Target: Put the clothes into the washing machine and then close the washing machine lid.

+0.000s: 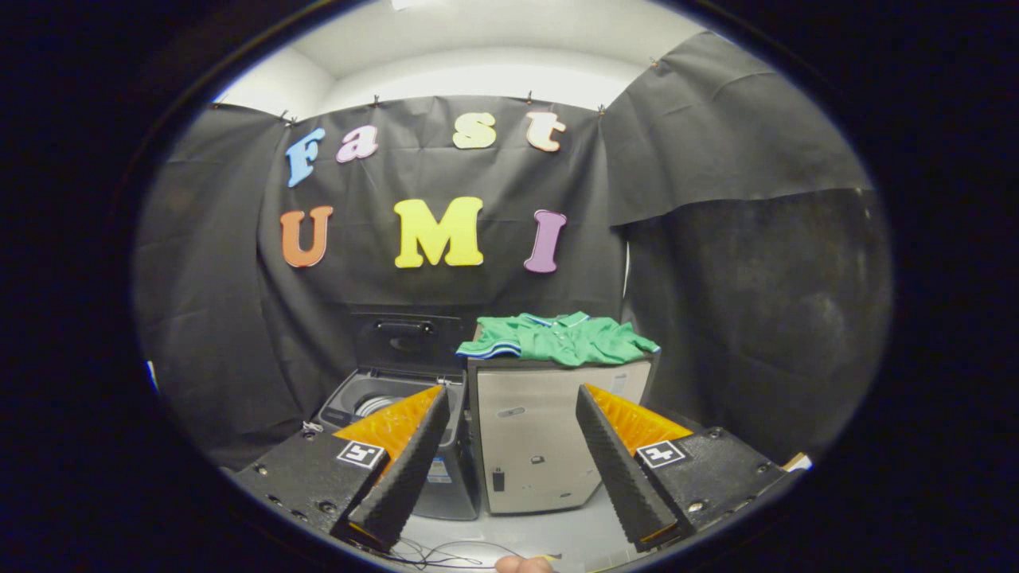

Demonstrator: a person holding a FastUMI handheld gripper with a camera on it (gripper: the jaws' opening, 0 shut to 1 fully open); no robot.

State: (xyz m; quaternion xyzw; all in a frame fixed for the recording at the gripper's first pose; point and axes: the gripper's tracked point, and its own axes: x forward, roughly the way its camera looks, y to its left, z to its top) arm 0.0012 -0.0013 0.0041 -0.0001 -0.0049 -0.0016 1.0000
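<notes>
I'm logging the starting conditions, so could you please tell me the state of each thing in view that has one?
washing machine: open, drum visible.
washing machine lid: raised upright against the booth wall.
green shirt: loosely folded on top of the grey cabinet, beyond the fingers, not yet loaded.
gripper: open, fingers spread apart, holding nothing.

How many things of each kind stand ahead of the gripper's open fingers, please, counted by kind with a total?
Green polo shirt, lying on top of the cabinet: 1
Silver cabinet, beyond the gap between the fingers: 1
Top-loading washing machine, lid raised, beside the cabinet: 1
Gripper, fingers open, holding nothing: 1
Total: 4
</notes>
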